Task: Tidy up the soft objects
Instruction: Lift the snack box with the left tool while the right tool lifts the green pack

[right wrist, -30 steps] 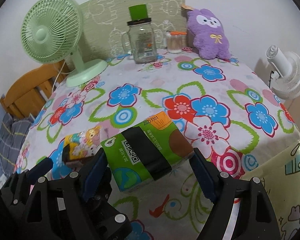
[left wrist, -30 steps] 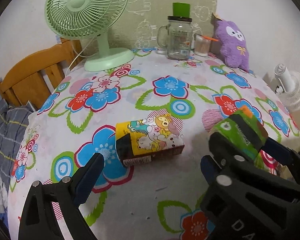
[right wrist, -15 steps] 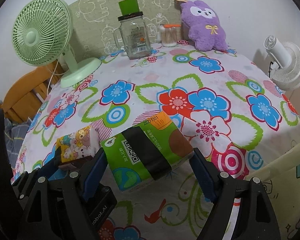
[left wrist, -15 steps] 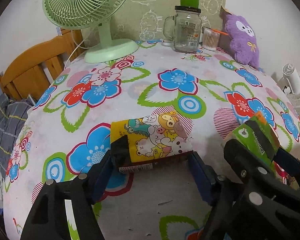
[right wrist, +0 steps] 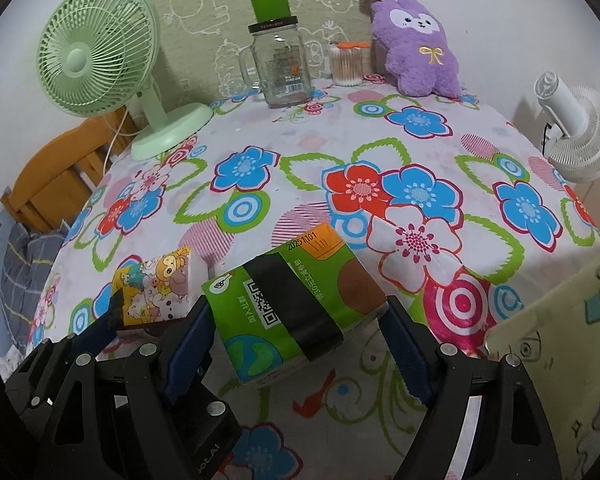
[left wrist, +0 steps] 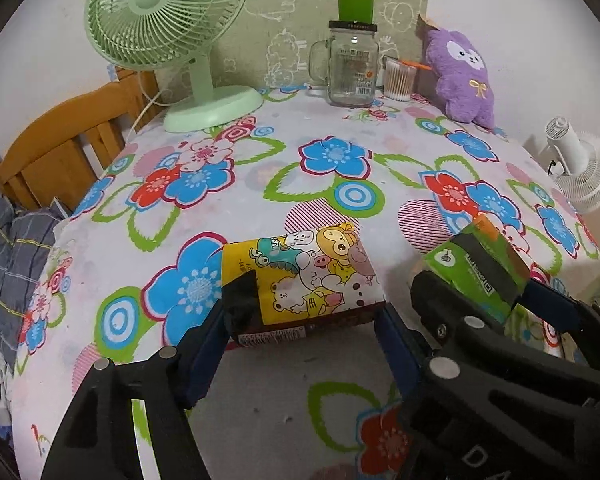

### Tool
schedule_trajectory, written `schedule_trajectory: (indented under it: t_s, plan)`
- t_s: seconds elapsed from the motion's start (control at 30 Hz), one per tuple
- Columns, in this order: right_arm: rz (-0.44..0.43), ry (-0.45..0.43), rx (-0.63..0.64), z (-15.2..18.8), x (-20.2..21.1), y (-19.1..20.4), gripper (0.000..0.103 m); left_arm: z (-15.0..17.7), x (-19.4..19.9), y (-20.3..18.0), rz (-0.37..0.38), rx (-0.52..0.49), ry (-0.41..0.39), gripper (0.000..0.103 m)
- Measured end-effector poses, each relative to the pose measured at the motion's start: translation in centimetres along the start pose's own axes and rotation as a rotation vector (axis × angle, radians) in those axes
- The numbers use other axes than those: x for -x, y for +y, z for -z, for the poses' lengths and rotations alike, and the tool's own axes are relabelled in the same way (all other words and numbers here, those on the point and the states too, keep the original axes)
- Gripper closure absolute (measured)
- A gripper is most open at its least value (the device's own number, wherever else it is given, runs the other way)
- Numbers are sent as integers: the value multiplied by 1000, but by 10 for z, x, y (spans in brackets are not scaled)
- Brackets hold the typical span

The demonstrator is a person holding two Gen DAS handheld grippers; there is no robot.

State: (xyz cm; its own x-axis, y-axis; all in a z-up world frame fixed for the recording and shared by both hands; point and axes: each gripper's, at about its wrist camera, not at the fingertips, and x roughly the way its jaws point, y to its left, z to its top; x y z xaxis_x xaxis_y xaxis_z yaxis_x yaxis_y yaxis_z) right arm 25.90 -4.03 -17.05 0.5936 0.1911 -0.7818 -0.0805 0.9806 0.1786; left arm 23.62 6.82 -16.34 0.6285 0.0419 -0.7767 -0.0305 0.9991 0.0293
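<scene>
A yellow cartoon-print tissue pack (left wrist: pixel 300 280) lies on the flowered tablecloth (left wrist: pixel 260 184). My left gripper (left wrist: pixel 300 332) is shut on it, one blue pad on each side; the pack also shows in the right wrist view (right wrist: pixel 156 292). My right gripper (right wrist: pixel 296 336) is shut on a green tissue pack (right wrist: pixel 296 312) with a black band, held just right of the yellow pack; the green pack also shows in the left wrist view (left wrist: pixel 480 272). A purple plush toy (right wrist: pixel 416 44) sits at the table's back right.
At the back stand a green desk fan (left wrist: pixel 168 32), a glass jar mug (left wrist: pixel 352 64) with a green lid and a cotton-swab cup (left wrist: pixel 400 78). A white fan (right wrist: pixel 576 132) is off the right edge. A wooden bed frame (left wrist: pixel 60 140) is on the left.
My left gripper moved forward around the yellow pack and closed on it. My right gripper kept its hold on the green pack.
</scene>
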Motion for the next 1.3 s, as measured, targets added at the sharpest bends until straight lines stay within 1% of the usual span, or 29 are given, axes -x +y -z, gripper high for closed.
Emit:
schedule_trajectory:
  t_s: [0.2, 0.3, 0.37, 0.47, 0.67, 0.87, 1.03, 1.2, 1.3]
  plan:
    - [6, -7, 23, 10, 17, 3, 19, 10, 17, 1, 11, 1, -10, 29]
    - [6, -22, 42, 15, 30, 5, 19, 15, 30, 1, 10, 5, -33, 29]
    - [9, -27, 57, 18, 37, 6, 19, 20, 38, 1, 21, 11, -32, 29]
    - [6, -41, 83, 24, 51, 8, 19, 26, 52, -1, 14, 15, -38, 29]
    - [-6, -83, 145, 35, 86, 9, 19, 38, 84, -7, 6, 3, -83, 29]
    - [-22, -106, 158, 42, 113, 5, 19, 45, 111, -15, 6, -13, -110, 29]
    - [-4, -114, 179, 49, 135, 2, 19, 54, 128, -19, 23, -2, -126, 29]
    - [-22, -128, 180, 54, 154, -3, 19, 58, 147, -27, 5, -15, -147, 29]
    - [-23, -139, 172, 54, 164, -6, 19, 57, 156, -31, 11, -22, -156, 29]
